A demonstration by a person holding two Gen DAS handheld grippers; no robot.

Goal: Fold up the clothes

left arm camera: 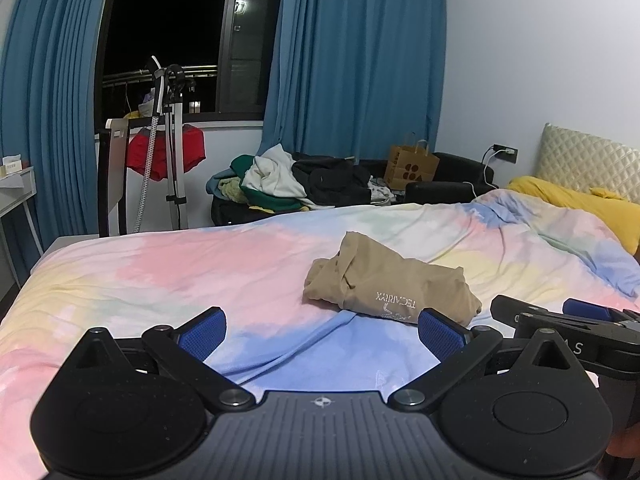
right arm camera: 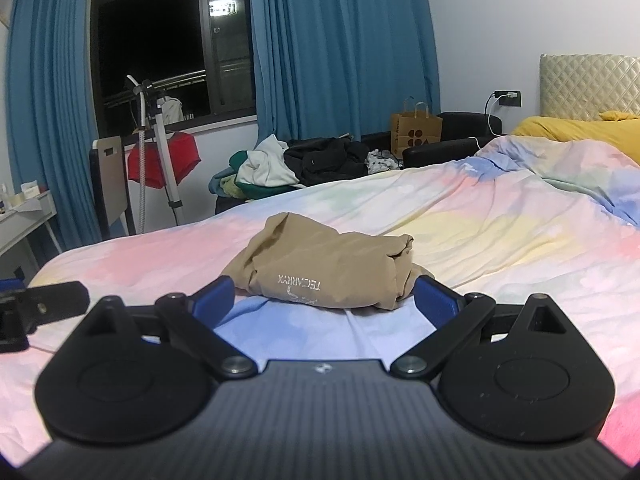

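A tan garment [left arm camera: 390, 280] [right arm camera: 332, 270] lies bunched in a loose bundle on the pastel bedspread [left arm camera: 160, 272] [right arm camera: 500, 232], its printed logo facing me upside down. My left gripper [left arm camera: 322, 330] is open with nothing between its blue pads, just short of the bundle's near left edge. My right gripper [right arm camera: 324, 300] is open too, its blue pads either side of the bundle's near edge, not closed on it. The right gripper [left arm camera: 576, 324] shows at the right edge of the left wrist view. The left gripper [right arm camera: 36, 308] shows at the left edge of the right wrist view.
A heap of clothes [left arm camera: 296, 178] [right arm camera: 296, 164] covers a dark sofa beyond the bed, beside a brown paper bag [left arm camera: 412, 168] [right arm camera: 416, 132]. A garment steamer stand [left arm camera: 172, 144] with a red garment [right arm camera: 164, 160] stands by the window. Yellow pillows [left arm camera: 576, 200] lie at the headboard.
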